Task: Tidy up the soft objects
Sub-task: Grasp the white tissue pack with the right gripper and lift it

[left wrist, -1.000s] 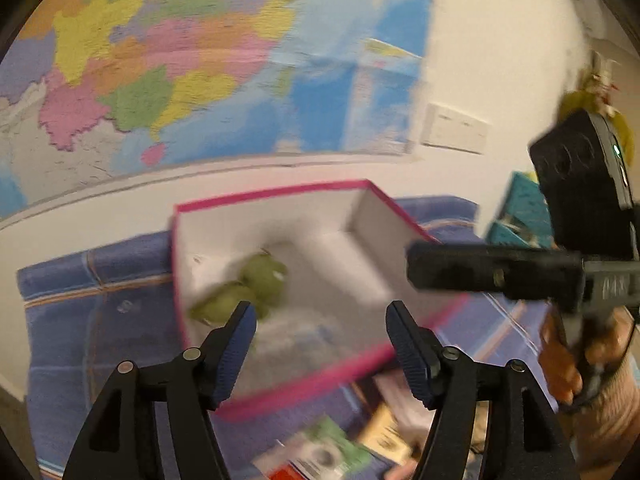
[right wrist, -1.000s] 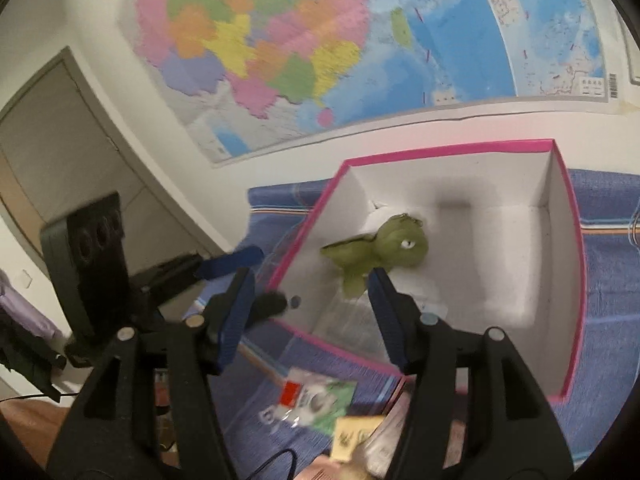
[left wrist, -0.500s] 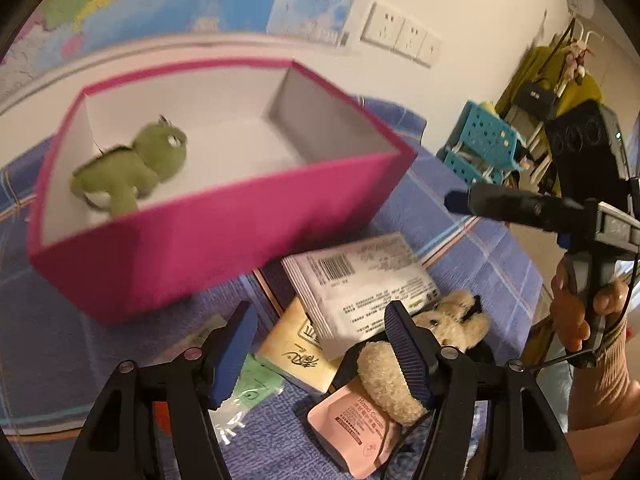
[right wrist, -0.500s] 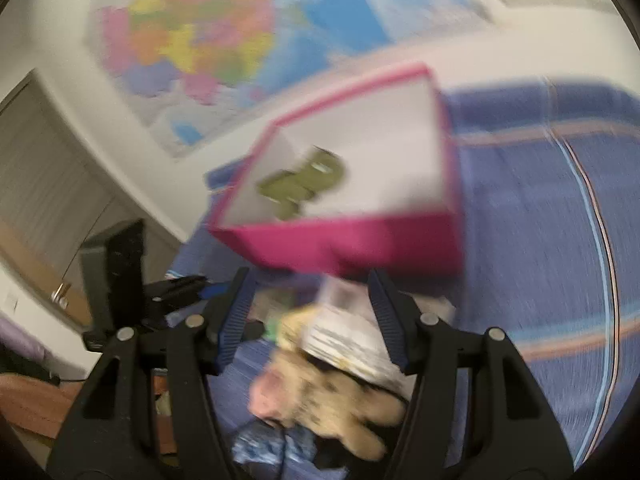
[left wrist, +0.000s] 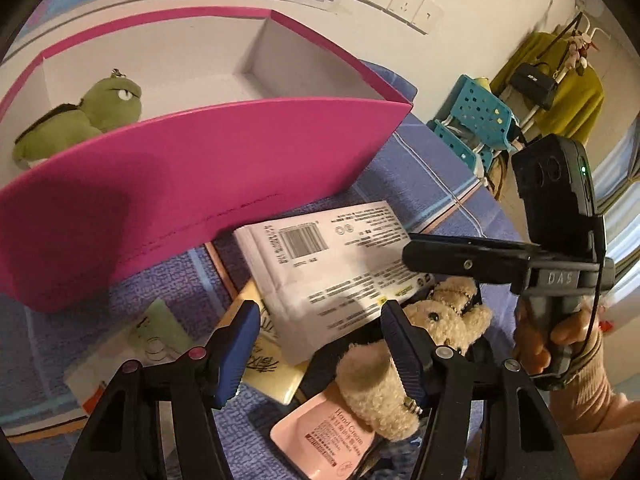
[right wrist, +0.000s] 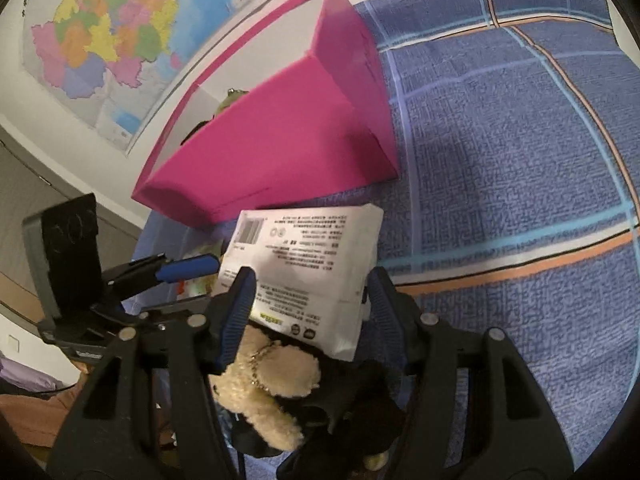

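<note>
Both grippers' fingers are spread over the white packet (left wrist: 340,264), the left gripper (left wrist: 320,336) just narrowing, seemingly pinching nothing.

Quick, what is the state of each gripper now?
Left gripper: open, jaws just closing a little, holding nothing.
Right gripper: open, holding nothing, white packet between its jaws.

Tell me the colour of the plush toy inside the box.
Green plush turtle, clearest in the left wrist view.
</note>
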`<action>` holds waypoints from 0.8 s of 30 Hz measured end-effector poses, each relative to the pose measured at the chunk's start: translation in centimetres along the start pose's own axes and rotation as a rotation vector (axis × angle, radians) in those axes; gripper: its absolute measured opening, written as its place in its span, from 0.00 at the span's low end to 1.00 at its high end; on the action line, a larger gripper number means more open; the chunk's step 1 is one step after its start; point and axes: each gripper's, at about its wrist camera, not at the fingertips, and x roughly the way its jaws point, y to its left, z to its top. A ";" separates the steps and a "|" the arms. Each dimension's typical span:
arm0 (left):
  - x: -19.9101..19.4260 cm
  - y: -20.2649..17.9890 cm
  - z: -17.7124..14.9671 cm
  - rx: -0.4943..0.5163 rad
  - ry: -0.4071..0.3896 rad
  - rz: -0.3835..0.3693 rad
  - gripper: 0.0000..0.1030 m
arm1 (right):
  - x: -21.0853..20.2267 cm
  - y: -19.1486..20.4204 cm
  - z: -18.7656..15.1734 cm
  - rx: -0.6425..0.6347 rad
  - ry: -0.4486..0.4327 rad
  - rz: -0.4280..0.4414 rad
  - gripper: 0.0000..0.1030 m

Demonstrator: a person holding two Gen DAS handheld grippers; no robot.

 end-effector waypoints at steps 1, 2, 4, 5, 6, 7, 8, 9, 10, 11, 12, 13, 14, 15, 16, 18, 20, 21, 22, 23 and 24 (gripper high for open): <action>0.2 -0.1 0.1 0.003 0.002 0.000 0.62 | 0.1 0.0 -0.1 -0.003 0.000 0.005 0.54; 0.3 -0.1 0.1 0.001 0.003 0.001 0.63 | 0.2 0.0 -0.2 -0.010 -0.003 0.007 0.48; 0.3 -0.1 0.2 -0.004 0.005 -0.012 0.66 | 0.3 0.3 -0.3 -0.028 -0.004 -0.015 0.44; 0.3 -0.1 0.3 -0.011 0.003 -0.018 0.66 | 0.3 0.4 -0.3 -0.038 -0.006 -0.032 0.41; 0.3 0.0 0.3 -0.019 0.003 -0.027 0.67 | 0.2 0.5 -0.4 -0.046 -0.012 -0.041 0.39; 0.2 0.2 0.3 -0.025 0.001 -0.041 0.67 | 0.1 0.6 -0.5 -0.055 -0.019 -0.049 0.38; 0.3 0.3 0.3 -0.032 0.000 -0.056 0.67 | 0.1 0.7 -0.5 -0.058 -0.024 -0.051 0.36; 0.3 0.4 0.3 -0.042 -0.003 -0.073 0.67 | -0.1 0.7 -0.6 -0.063 -0.037 -0.053 0.35; 0.2 0.5 0.3 -0.046 -0.005 -0.085 0.67 | -0.5 0.8 -0.6 -0.068 -0.058 -0.049 0.34; 0.1 0.6 0.3 -0.052 -0.007 -0.097 0.67 | -0.7 0.8 -0.6 -0.073 -0.071 -0.041 0.34; 0.1 0.7 0.3 -0.060 -0.009 -0.102 0.67 | -1.0 1.0 -0.5 -0.080 -0.081 -0.033 0.33; 0.0 0.8 0.3 -0.070 -0.013 -0.112 0.67 | -1.2 1.2 -0.5 -0.089 -0.089 -0.026 0.33; -0.1 0.9 0.3 -0.078 -0.015 -0.123 0.67 | -1.3 1.4 -0.5 -0.098 -0.094 -0.023 0.32; -0.2 1.0 0.1 -0.082 -0.017 -0.122 0.67 | -1.4 1.7 -0.5 -0.108 -0.099 -0.023 0.32; -0.3 1.1 0.1 -0.085 -0.021 -0.119 0.67 | -1.4 1.9 -0.6 -0.119 -0.102 -0.022 0.31; -0.5 0.9 0.0 -0.087 -0.025 -0.116 0.67 | -1.5 2.1 -0.6 -0.128 -0.107 -0.032 0.30; -0.9 0.2 -0.1 -0.082 -0.039 -0.107 0.66 | -1.6 2.2 -0.5 -0.130 -0.112 -0.030 0.30; -1.4 0.0 -0.1 -0.076 -0.053 -0.099 0.66 | -1.6 2.3 -0.4 -0.133 -0.112 -0.032 0.30; -2.0 -0.3 -0.2 -0.071 -0.069 -0.094 0.66 | -1.8 2.5 -0.4 -0.139 -0.115 -0.030 0.30; -2.5 -0.5 -0.3 -0.068 -0.082 -0.093 0.66 | -1.9 2.7 -0.4 -0.142 -0.117 -0.028 0.30; -3.4 -0.8 -0.2 -0.061 -0.101 -0.095 0.66 | -2.3 3.1 -0.3 -0.151 -0.122 -0.023 0.30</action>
